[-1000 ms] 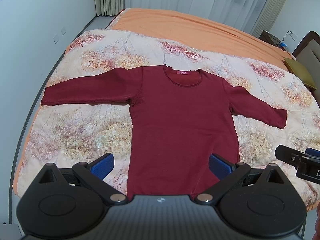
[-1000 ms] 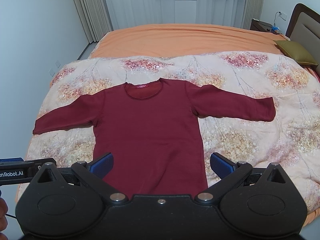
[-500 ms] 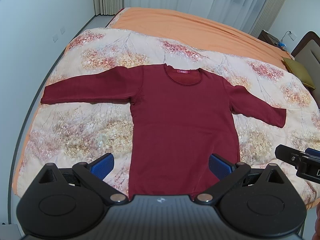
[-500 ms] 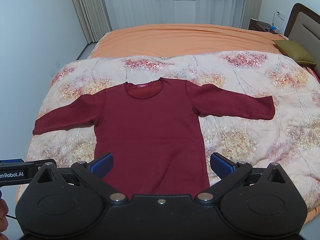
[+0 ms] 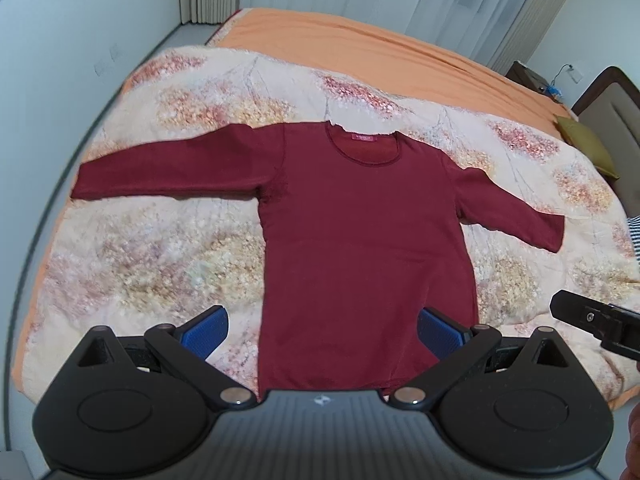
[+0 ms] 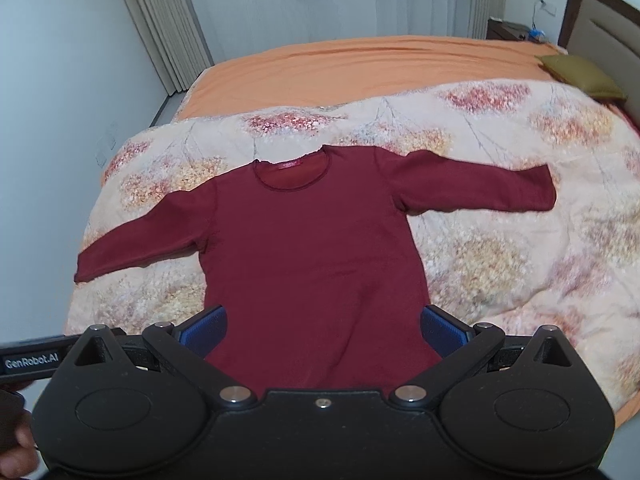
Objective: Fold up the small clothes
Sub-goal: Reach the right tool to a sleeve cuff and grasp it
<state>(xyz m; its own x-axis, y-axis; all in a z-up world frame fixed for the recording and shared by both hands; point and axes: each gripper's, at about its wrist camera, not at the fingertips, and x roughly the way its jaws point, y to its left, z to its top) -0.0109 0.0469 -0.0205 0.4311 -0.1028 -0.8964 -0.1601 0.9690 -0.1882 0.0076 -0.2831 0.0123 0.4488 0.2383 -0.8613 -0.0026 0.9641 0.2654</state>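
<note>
Room: a bedroom; white curtains (image 6: 280, 4) at the far wall, a headboard (image 6: 600, 36) off to my right.
Bed: an orange sheet (image 6: 360, 68) on the far half, a floral quilt (image 6: 520, 248) over the near half, where I stand.
Pillow: an olive pillow (image 6: 580, 76) lies on the sheet by the headboard.
Shirt: a dark red long-sleeved shirt (image 5: 360, 232) lies flat on the quilt, front up, collar away from me, hem towards me. Both sleeves are spread out to the sides. A pink label (image 5: 363, 137) shows inside the collar.
Left gripper (image 5: 322, 326): I hold it above the hem, both blue pads spread wide with nothing between them. One pad is over the quilt just left of the shirt, the other over the shirt's right edge.
Right gripper (image 6: 322, 326): also held above the hem, its pads wide apart and holding nothing; the shirt's lower body shows between them.
Grippers together: side by side; each one's edge shows at the margin of the other's view.
</note>
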